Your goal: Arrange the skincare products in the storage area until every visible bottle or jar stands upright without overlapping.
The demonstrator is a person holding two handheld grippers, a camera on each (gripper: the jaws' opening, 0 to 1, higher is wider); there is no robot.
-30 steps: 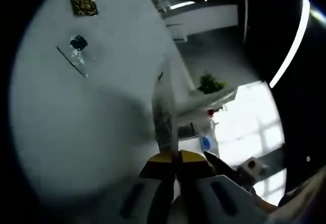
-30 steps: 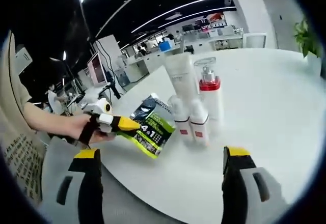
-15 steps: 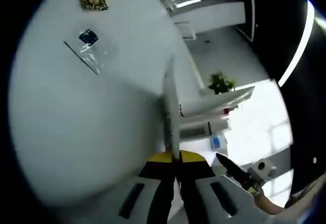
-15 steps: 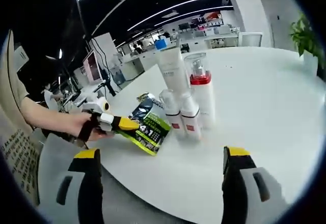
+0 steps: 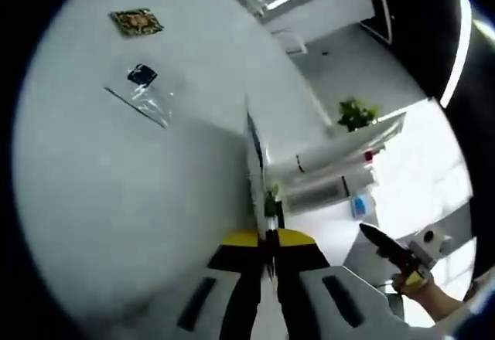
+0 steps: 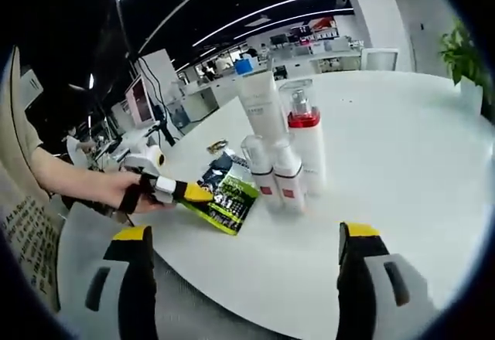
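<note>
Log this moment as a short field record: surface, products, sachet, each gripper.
surface: white round table
products: tall tube, red-collared pump bottle, two small bottles, all upright, clustered
sachet: green sachet, held at table edge
left gripper: left gripper shut on green sachet
right gripper: right gripper open, short of the products

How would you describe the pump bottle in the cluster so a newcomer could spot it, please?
On the round white table, find the upright cluster of white containers. The pump bottle stands at its right rear, beside the tall tube; it alone has a red collar under a clear cap.

Open-plan office (desks [image 6: 232, 85], monitors [image 6: 145, 100])
</note>
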